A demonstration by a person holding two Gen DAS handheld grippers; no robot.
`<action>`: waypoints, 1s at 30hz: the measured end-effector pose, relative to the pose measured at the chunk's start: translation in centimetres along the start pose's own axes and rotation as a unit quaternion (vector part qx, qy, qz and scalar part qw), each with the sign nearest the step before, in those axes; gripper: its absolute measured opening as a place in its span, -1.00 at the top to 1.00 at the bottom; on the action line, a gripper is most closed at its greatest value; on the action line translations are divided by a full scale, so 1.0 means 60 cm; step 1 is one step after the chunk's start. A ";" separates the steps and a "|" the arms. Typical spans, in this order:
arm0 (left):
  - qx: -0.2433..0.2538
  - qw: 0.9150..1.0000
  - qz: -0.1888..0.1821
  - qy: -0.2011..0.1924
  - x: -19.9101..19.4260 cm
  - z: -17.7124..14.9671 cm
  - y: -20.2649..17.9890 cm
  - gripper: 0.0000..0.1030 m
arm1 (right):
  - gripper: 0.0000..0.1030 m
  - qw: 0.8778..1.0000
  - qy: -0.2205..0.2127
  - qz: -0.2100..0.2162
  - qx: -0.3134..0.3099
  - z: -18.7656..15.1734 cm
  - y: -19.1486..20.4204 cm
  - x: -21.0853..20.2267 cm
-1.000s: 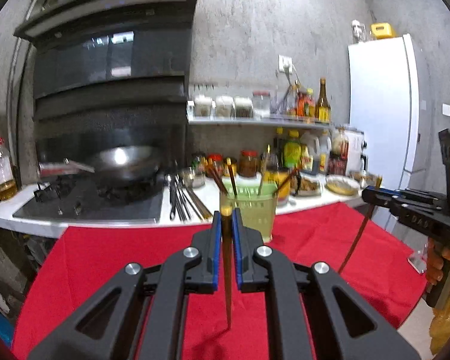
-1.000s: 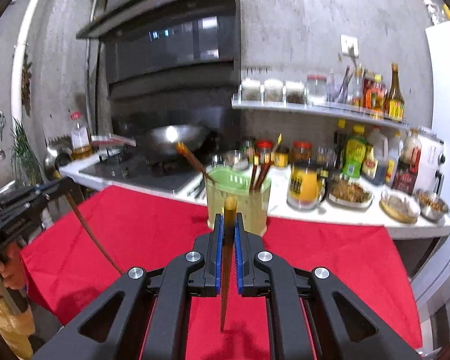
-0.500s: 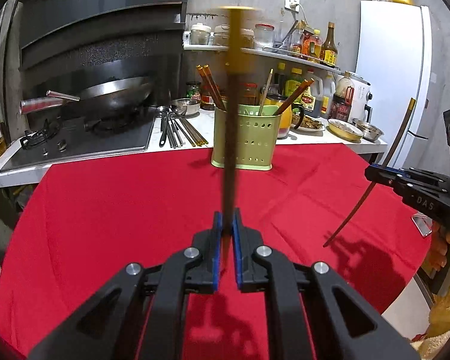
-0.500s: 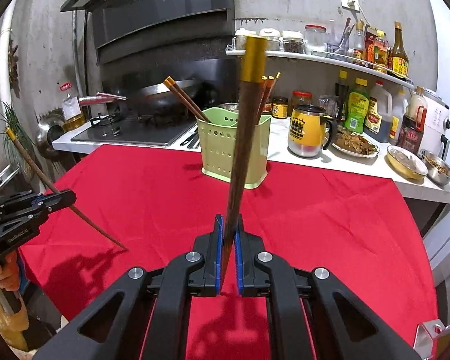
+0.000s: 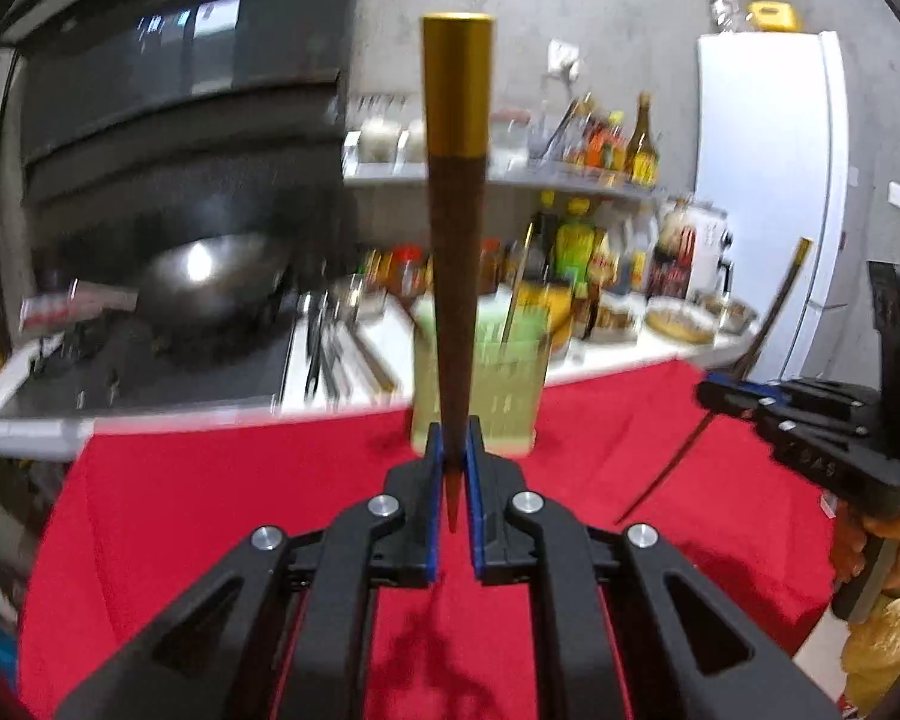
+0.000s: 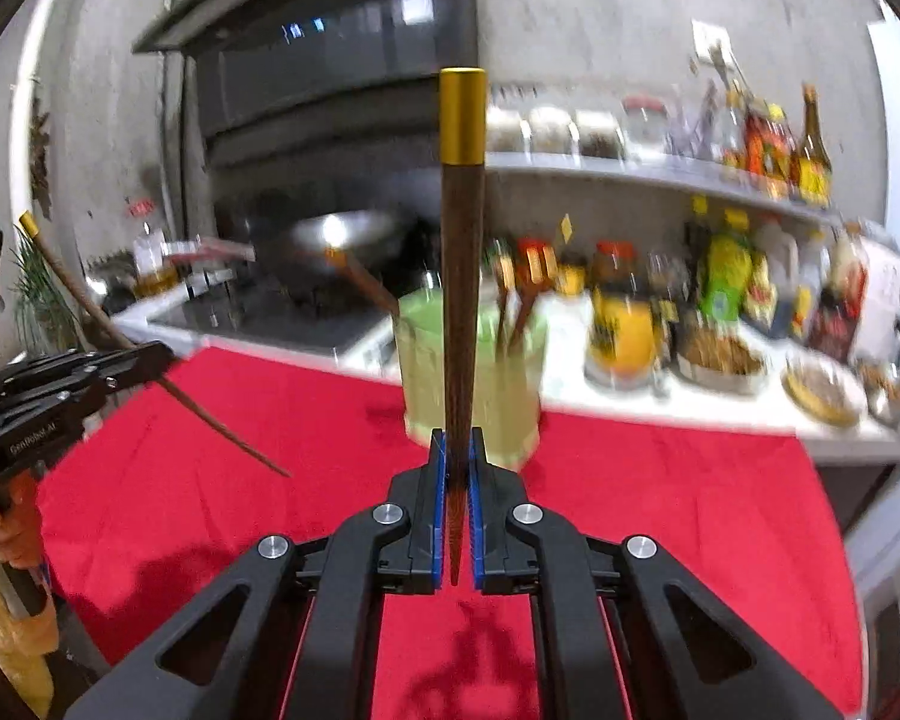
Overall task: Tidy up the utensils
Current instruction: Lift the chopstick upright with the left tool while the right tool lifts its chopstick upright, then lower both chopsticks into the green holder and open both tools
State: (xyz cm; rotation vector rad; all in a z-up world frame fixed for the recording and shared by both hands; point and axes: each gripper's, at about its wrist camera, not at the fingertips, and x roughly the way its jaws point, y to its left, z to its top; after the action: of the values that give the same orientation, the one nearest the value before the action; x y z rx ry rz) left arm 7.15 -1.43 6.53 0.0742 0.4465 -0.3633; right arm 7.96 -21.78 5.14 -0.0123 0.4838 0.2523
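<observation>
My left gripper (image 5: 453, 438) is shut on a brown chopstick (image 5: 455, 264) with a gold cap, held upright with the thin tip down between the pads. My right gripper (image 6: 457, 450) is shut on a matching chopstick (image 6: 462, 276), also upright. Each gripper shows in the other's view, the right one (image 5: 720, 393) and the left one (image 6: 156, 354), each with its chopstick. A pale green utensil holder (image 5: 480, 384) stands on the red cloth beyond both grippers; in the right wrist view (image 6: 474, 384) several chopsticks lean in it.
The red tablecloth (image 5: 210, 510) covers the table. Behind it a white counter (image 6: 690, 402) carries jars, bottles and bowls. A wok (image 5: 210, 276) sits on the stove at left. A white fridge (image 5: 768, 180) stands at right. Loose utensils (image 5: 330, 354) lie on the counter.
Both grippers have tilted up from looking down at the table and moved closer to the green holder. Both chopsticks stay gripped, gold ends up. The views are blurred by motion.
</observation>
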 end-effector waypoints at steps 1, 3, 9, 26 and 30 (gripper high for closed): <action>0.005 1.000 -0.001 -0.012 0.000 0.017 -0.004 0.88 | 0.87 1.000 -0.016 0.001 -0.004 0.022 0.001 0.001; 0.015 0.999 -0.005 -0.034 0.005 0.055 -0.011 0.88 | 0.87 0.999 -0.053 0.003 -0.009 0.072 0.001 0.001; 0.022 0.997 -0.018 -0.074 0.051 0.158 -0.020 0.88 | 0.87 0.991 -0.129 -0.016 -0.002 0.179 -0.027 0.023; 0.011 0.999 -0.013 0.041 0.323 0.147 -0.002 0.88 | 0.81 0.999 -0.014 -0.020 0.031 0.148 -0.097 0.219; 0.006 0.999 -0.010 0.037 0.316 0.164 0.002 0.83 | -0.15 0.998 -0.034 -0.026 0.048 0.156 -0.105 0.198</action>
State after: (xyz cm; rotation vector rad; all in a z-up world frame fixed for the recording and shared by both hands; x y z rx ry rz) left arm 27.13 -8.96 7.13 0.0952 0.5183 -0.3845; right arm 23.92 -24.38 7.67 0.0773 0.4277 0.1785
